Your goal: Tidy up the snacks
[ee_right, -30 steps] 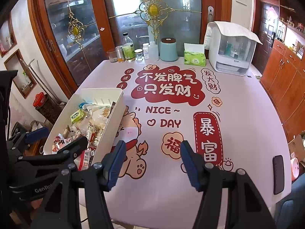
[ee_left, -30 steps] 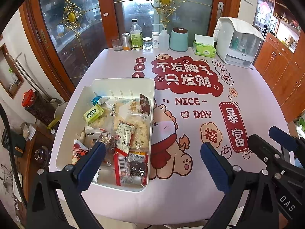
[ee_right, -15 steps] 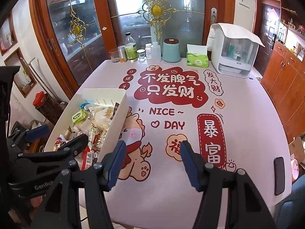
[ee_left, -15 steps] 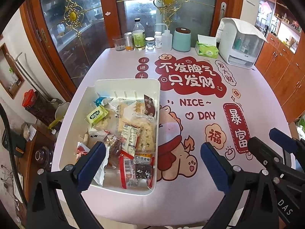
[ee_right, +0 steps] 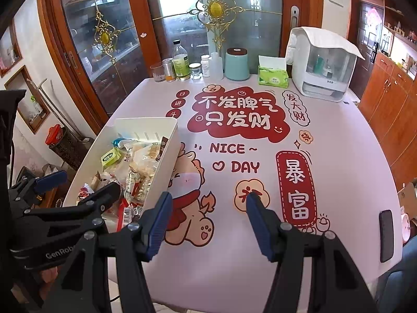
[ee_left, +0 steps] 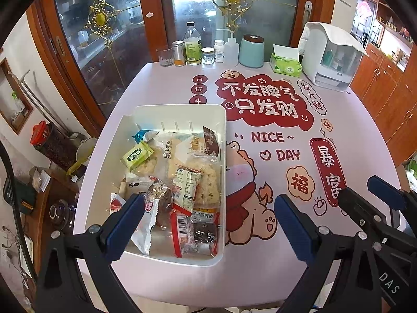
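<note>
A white rectangular bin (ee_left: 179, 110) stands on the left part of the pink printed tablecloth (ee_left: 260, 274), full of several wrapped snacks (ee_left: 187, 180). A green packet (ee_left: 136, 155) lies near its far left. The bin also shows in the right wrist view (ee_right: 166, 154). My left gripper (ee_left: 208, 219) is open and empty, above the bin's near right corner. My right gripper (ee_right: 208, 216) is open and empty, above the tablecloth to the right of the bin. The left gripper's arm shows in the right wrist view (ee_right: 65, 203).
Bottles, jars and a glass (ee_left: 192, 47), a teal canister (ee_left: 251, 50), a green tissue box (ee_left: 285, 65) and a white appliance (ee_left: 331, 57) line the table's far edge. A dark phone (ee_right: 385, 234) lies at the near right edge. Wooden cabinets (ee_right: 391, 104) stand to the right.
Both grippers have drawn back and risen a little, so the bin and table appear further away. Both stay open. Nothing on the table has moved.
</note>
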`<state>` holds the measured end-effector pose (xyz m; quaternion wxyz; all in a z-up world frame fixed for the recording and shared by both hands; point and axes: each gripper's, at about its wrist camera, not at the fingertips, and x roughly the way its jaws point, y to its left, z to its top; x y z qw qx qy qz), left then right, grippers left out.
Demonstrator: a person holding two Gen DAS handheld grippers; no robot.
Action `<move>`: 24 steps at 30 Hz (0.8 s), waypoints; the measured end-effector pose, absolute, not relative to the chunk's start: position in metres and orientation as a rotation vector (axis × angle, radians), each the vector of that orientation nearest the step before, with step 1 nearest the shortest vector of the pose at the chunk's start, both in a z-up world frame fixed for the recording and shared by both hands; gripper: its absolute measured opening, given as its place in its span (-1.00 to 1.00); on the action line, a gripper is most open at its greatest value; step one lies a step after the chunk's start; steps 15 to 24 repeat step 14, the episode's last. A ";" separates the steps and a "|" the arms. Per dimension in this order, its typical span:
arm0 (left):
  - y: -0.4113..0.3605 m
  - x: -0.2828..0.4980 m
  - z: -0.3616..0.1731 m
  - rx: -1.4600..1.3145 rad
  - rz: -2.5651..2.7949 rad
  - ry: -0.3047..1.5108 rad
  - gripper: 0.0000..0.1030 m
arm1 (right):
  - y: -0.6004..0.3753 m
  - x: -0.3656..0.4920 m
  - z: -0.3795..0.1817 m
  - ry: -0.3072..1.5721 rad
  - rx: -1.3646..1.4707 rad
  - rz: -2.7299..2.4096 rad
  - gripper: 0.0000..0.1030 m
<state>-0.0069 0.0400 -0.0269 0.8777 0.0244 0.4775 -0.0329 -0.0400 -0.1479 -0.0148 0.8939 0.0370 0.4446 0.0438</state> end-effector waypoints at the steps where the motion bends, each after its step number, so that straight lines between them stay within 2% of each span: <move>1: 0.041 -0.006 -0.028 0.051 -0.068 0.999 0.93 | -0.149 -0.040 -0.015 0.921 0.076 0.091 0.15; 24: 0.044 -0.004 -0.034 0.060 -0.075 1.029 0.93 | -0.137 -0.040 -0.022 0.944 0.079 0.075 0.15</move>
